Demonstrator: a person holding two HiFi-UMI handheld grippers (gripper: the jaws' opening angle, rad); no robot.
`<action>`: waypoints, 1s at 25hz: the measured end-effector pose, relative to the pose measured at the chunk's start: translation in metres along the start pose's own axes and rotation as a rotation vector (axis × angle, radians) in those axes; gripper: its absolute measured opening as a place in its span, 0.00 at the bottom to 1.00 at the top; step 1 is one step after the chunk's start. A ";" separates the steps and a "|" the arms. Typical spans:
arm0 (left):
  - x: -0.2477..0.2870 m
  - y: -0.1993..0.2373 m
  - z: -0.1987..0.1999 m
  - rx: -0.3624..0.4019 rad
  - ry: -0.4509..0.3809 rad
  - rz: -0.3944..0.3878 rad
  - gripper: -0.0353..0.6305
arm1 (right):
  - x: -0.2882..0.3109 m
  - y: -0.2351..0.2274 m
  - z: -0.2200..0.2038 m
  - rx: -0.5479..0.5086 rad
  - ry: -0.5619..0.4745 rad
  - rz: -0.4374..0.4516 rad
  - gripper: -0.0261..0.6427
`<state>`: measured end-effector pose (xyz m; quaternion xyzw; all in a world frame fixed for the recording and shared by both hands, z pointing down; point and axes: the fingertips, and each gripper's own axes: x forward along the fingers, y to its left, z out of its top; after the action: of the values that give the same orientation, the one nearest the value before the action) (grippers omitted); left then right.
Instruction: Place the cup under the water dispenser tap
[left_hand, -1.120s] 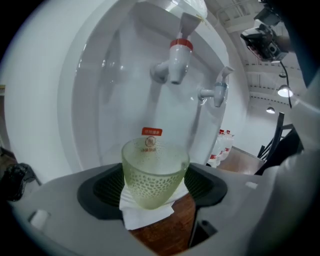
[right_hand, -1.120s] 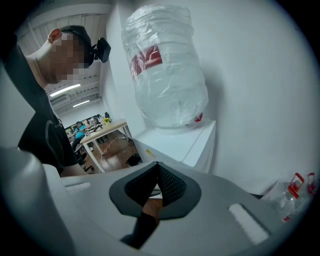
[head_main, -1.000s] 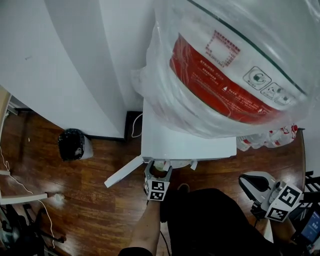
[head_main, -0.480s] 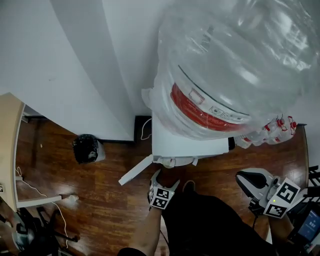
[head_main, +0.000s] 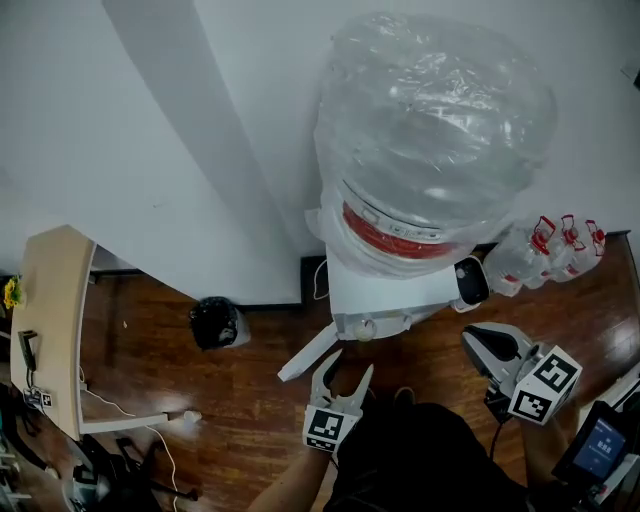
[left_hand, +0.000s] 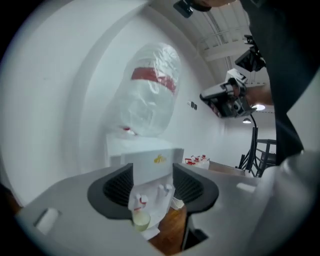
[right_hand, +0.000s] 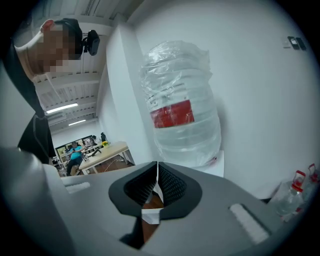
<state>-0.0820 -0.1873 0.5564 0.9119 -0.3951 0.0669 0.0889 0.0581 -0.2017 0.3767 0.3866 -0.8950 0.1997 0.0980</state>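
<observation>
The white water dispenser (head_main: 385, 290) stands against the wall, carrying a big bottle (head_main: 430, 130) wrapped in clear plastic. In the left gripper view a small pale cup (left_hand: 141, 220) sits on the dispenser's ledge under the red tap (left_hand: 142, 200). My left gripper (head_main: 347, 368) hangs in front of the dispenser, well back from the cup. Its jaws (left_hand: 153, 186) are closing with nothing between them. To the right my right gripper (head_main: 472, 338) is held away from the dispenser. Its pads (right_hand: 157, 170) meet, and nothing is held.
A white panel (head_main: 308, 353) slants from the dispenser's base to the wood floor. A black bin bag (head_main: 214, 323) sits by the wall on the left, beside a wooden table (head_main: 55, 320). Red-capped bottles (head_main: 555, 250) stand right of the dispenser, and a lit screen (head_main: 600, 445) is at bottom right.
My left gripper, which was up against the dispenser's tap ledge, has drawn back and risen, leaving the cup there. The head view now takes in the whole dispenser. My right gripper rose slightly.
</observation>
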 end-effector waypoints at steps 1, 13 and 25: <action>-0.008 -0.002 0.020 0.009 -0.039 0.009 0.19 | -0.002 0.003 0.000 -0.015 -0.004 -0.003 0.05; -0.046 -0.031 0.154 0.049 -0.183 0.065 0.08 | -0.039 0.021 0.026 -0.121 -0.128 -0.015 0.04; -0.070 -0.037 0.169 0.139 -0.173 0.119 0.08 | -0.052 0.025 0.024 -0.116 -0.170 0.003 0.04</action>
<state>-0.0937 -0.1485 0.3742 0.8931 -0.4493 0.0203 -0.0132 0.0752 -0.1627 0.3309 0.3945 -0.9107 0.1143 0.0434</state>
